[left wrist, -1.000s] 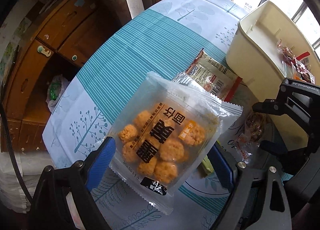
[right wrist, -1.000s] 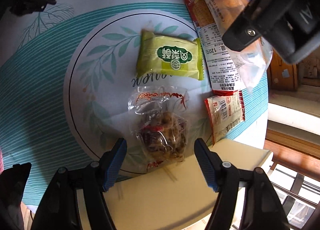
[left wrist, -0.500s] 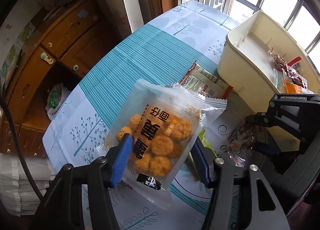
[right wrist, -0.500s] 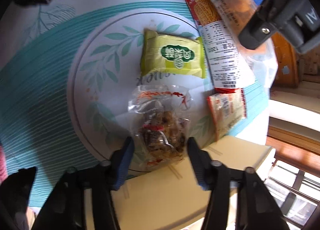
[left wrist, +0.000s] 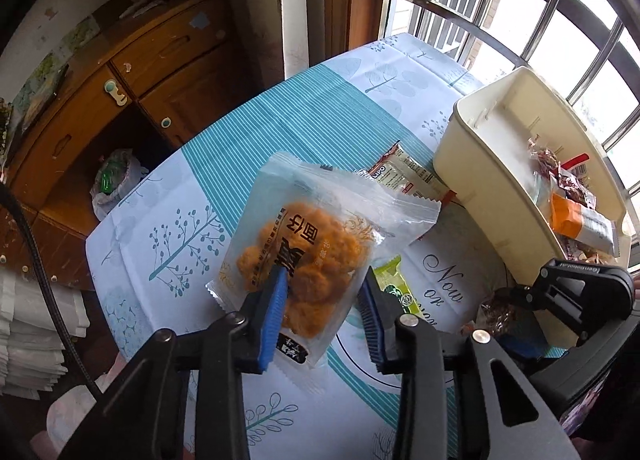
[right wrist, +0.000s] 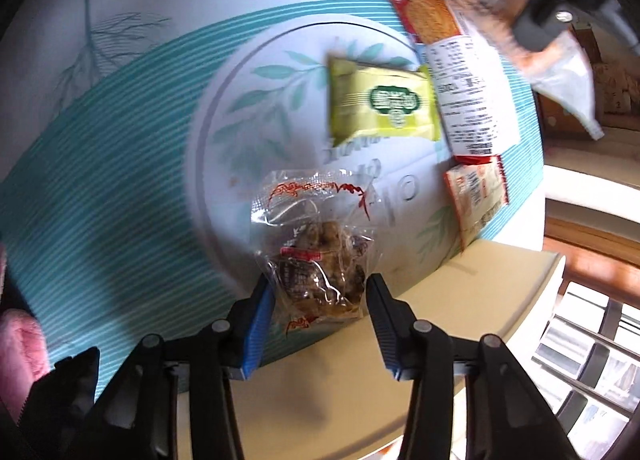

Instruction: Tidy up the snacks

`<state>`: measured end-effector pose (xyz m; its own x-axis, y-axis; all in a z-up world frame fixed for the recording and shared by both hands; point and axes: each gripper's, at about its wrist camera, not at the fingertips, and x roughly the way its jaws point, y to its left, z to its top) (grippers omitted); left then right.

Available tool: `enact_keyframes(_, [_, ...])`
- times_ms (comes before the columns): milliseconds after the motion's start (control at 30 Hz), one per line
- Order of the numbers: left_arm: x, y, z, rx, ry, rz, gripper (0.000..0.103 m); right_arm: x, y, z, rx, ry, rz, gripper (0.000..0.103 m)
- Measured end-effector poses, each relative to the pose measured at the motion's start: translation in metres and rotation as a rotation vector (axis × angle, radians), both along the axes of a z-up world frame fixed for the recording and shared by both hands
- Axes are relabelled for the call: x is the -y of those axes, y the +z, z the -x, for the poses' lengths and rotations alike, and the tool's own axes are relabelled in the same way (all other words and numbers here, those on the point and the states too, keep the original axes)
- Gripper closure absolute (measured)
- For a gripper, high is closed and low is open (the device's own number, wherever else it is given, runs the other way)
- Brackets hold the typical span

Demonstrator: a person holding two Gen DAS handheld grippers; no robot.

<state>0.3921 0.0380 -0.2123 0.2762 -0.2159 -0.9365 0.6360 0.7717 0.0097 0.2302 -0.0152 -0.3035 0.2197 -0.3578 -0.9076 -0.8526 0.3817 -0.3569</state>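
Gripping the clear bag of orange snack balls (left wrist: 308, 260), the left gripper (left wrist: 324, 314) fills the lower part of the left wrist view. Its jaws have just been closing, and the blue pads now pinch the bag's lower half from both sides, so the bag crumples between them and stands tilted, its top edge pointing away over the table (left wrist: 168, 227). The bag hangs clear of the teal-and-white cloth. Behind it lies a red-and-white biscuit packet (left wrist: 404, 175), and just right of the right pad a green packet (left wrist: 390, 280) shows on the printed circle. At the right stands the cream bin (left wrist: 480, 179), with several wrapped snacks inside. The right gripper's black body (left wrist: 576, 292) shows low at the right, next to the bin's wall.

From the right wrist view, the right gripper (right wrist: 320, 300) has a small clear packet of brown nuts (right wrist: 320, 260) between its pads. Its jaws have narrowed and stand partly spread; both pads press the packet's lower sides, the upper half sticking out ahead over the printed circle. The cream bin's rim (right wrist: 460, 292) lies right under the fingers. Farther ahead the green packet (right wrist: 380, 99) lies flat, the long biscuit packet (right wrist: 452, 59) just beside it, and a smaller red-edged packet (right wrist: 476, 195) near the bin. This view is blurred.
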Motion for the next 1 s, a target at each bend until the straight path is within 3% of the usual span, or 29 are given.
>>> enact_keyframes(200, [-0.017, 0.006, 0.010, -0.025, 0.056, 0.040, 0.087, -0.008, 0.006, 0.014, -0.031, -0.095, -0.047, 0.057])
enact_keyframes(567, [-0.068, 0.018, 0.027, -0.064, 0.220, 0.189, 0.093, -0.014, 0.025, 0.034, -0.025, -0.238, -0.113, 0.059])
enact_keyframes(800, [-0.091, 0.038, 0.053, -0.055, 0.238, 0.283, 0.098, -0.015, 0.039, 0.037, 0.026, -0.305, -0.133, 0.059])
enact_keyframes(1000, [-0.101, 0.041, 0.069, -0.084, 0.239, 0.293, 0.098, -0.021, 0.054, 0.049, 0.054, -0.371, -0.161, 0.059])
